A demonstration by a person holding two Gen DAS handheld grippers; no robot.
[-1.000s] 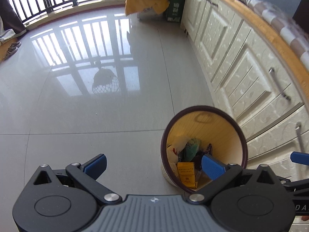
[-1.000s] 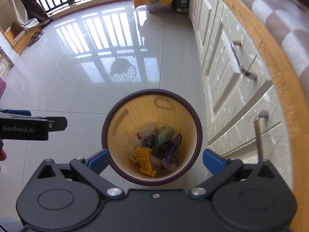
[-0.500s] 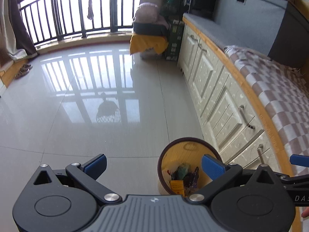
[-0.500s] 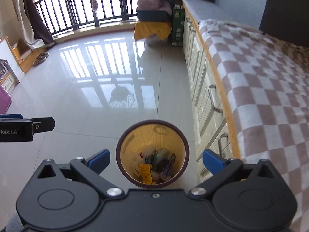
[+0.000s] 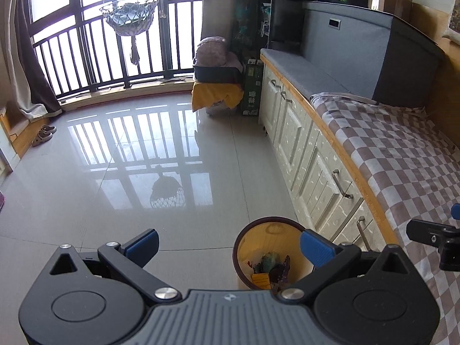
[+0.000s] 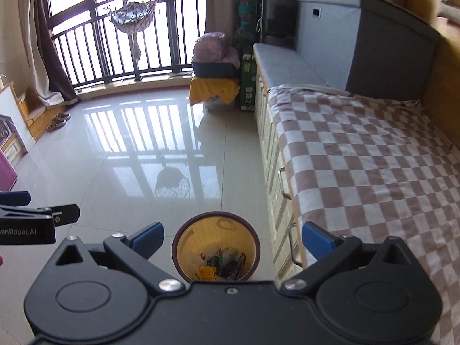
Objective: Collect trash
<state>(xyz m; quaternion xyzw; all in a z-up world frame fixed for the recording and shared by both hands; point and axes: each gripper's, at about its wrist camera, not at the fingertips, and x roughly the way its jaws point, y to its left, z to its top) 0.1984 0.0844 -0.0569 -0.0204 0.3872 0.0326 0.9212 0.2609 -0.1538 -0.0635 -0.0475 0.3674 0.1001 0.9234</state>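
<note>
A round bin (image 5: 270, 230) with a dark rim and yellow inside stands on the tiled floor beside the cabinet front. Wrappers and an orange packet (image 5: 260, 280) lie at its bottom; the same trash (image 6: 222, 264) shows in the right wrist view inside the bin (image 6: 215, 227). My left gripper (image 5: 228, 245) hangs high above the floor, open, nothing between its blue fingertips (image 5: 143, 244). My right gripper (image 6: 233, 237) is open too, empty, high over the bin. The left gripper's side (image 6: 34, 221) shows at the right wrist view's left edge.
A cream cabinet run (image 5: 310, 155) with metal handles carries a checkered blanket (image 6: 373, 172). A grey storage box (image 5: 359, 46) stands at the far end. A yellow-draped stand (image 5: 215, 95), balcony railing (image 5: 109, 54), hanging net basket (image 5: 130, 14) and shoes (image 5: 43, 135) lie farther off.
Both grippers have risen well away from the bin, which now looks small and low in each view. The room and blanket top have come into sight. Both stay open.
</note>
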